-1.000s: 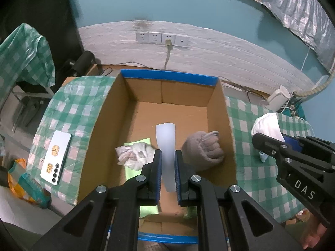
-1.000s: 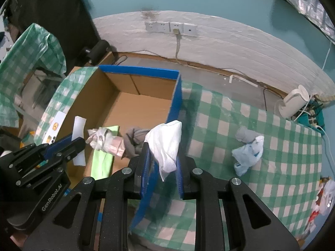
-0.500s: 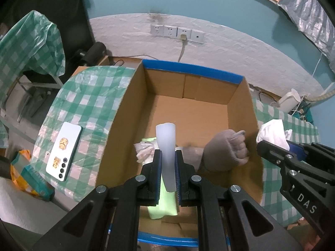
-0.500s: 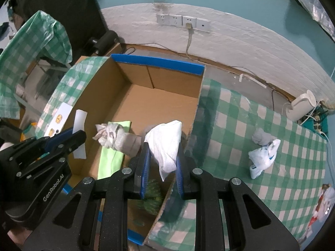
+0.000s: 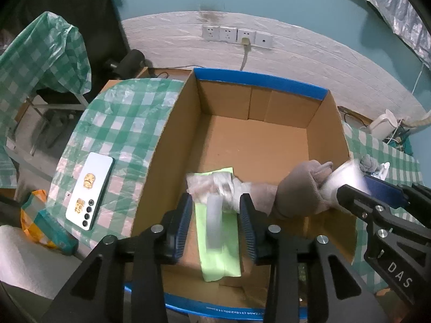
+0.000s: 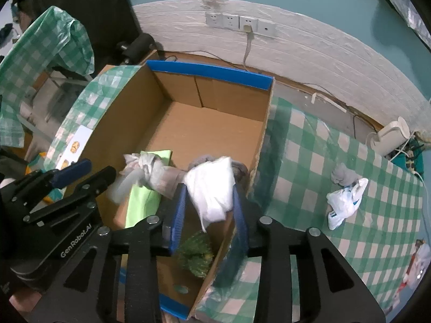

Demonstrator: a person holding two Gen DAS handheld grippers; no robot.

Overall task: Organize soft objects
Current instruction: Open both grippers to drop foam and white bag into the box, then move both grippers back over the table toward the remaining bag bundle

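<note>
An open cardboard box (image 5: 172, 145) with a blue taped rim stands on the checked table. Above its near end my left gripper (image 5: 215, 198) is opening its jaws. A pale translucent strip (image 5: 214, 223) hangs blurred and loose between the pads, over a green cloth (image 5: 219, 253). A crumpled plastic bundle (image 5: 210, 184) and a grey sock (image 5: 301, 191) lie in the box. My right gripper (image 6: 209, 188) is over the box's right wall, jaws also opening. A white cloth (image 6: 212, 202) sags between its pads, no longer pinched.
A white phone (image 5: 89, 191) lies on the table left of the box, with an orange and teal packet (image 5: 40, 223) beside it. Right of the box lie a white and blue bag (image 6: 344, 202) and a grey bundle (image 6: 342, 175). A green spiky thing (image 6: 196, 253) sits in the box's near corner.
Both grippers came lower and closer over the box. Their jaws, earlier shut on the strip and the white cloth, now stand apart, and both items have come loose.
</note>
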